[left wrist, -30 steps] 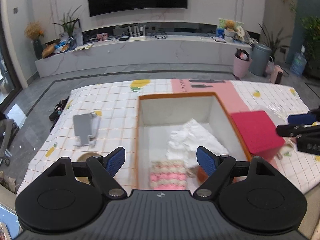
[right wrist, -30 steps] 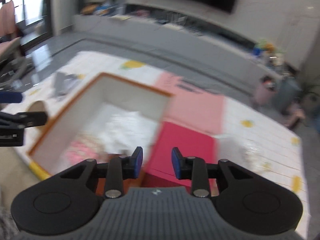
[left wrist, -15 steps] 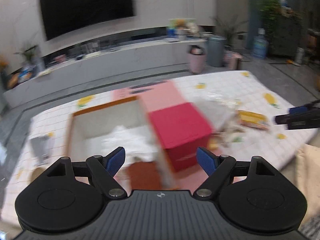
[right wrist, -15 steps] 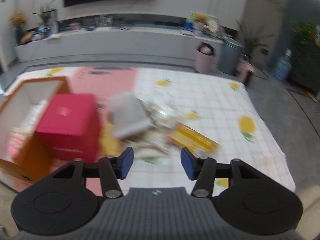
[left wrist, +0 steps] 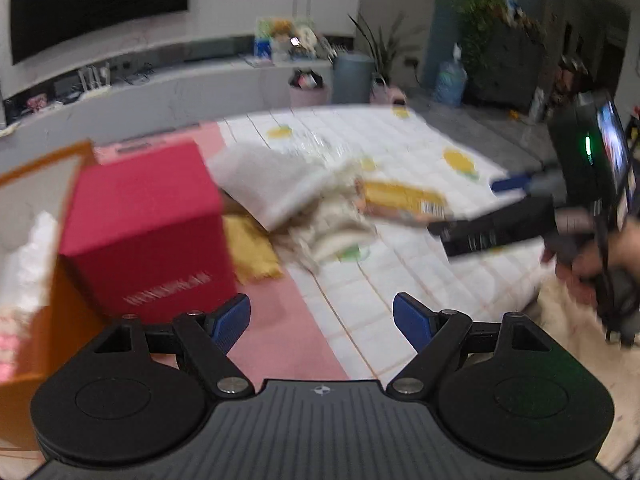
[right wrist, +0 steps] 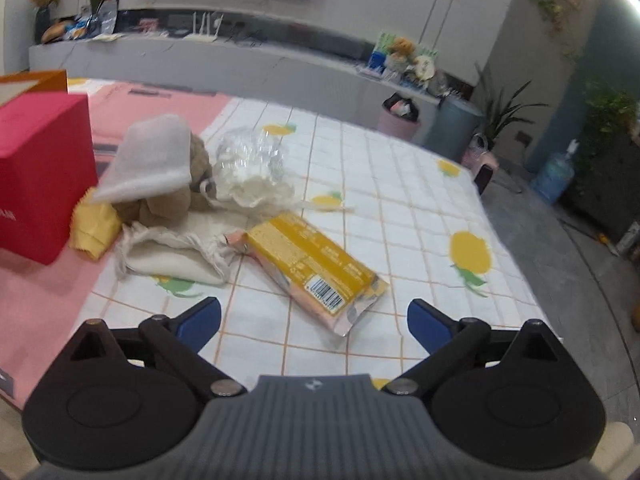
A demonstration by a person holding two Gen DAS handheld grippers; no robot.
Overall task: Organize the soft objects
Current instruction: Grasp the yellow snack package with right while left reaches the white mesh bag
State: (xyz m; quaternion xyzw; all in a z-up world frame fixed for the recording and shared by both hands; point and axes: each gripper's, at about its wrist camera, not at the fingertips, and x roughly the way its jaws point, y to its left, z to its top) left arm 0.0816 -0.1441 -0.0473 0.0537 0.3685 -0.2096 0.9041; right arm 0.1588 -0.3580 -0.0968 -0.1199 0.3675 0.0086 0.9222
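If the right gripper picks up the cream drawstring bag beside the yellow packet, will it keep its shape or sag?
The cream drawstring bag will probably sag: it lies flat and creased, as thin cloth with little inside does. It is likely light for its size. Its gathered end touches the yellow packet, so lifting might nudge that. The right gripper has empty, opening jaws.

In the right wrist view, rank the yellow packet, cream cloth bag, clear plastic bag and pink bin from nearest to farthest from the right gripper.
From the right gripper:
1. Yellow packet, just ahead, centre.
2. Cream cloth bag, ahead left.
3. Clear plastic bag, farther back, centre-left.
4. Pink bin, on the floor beyond the table.
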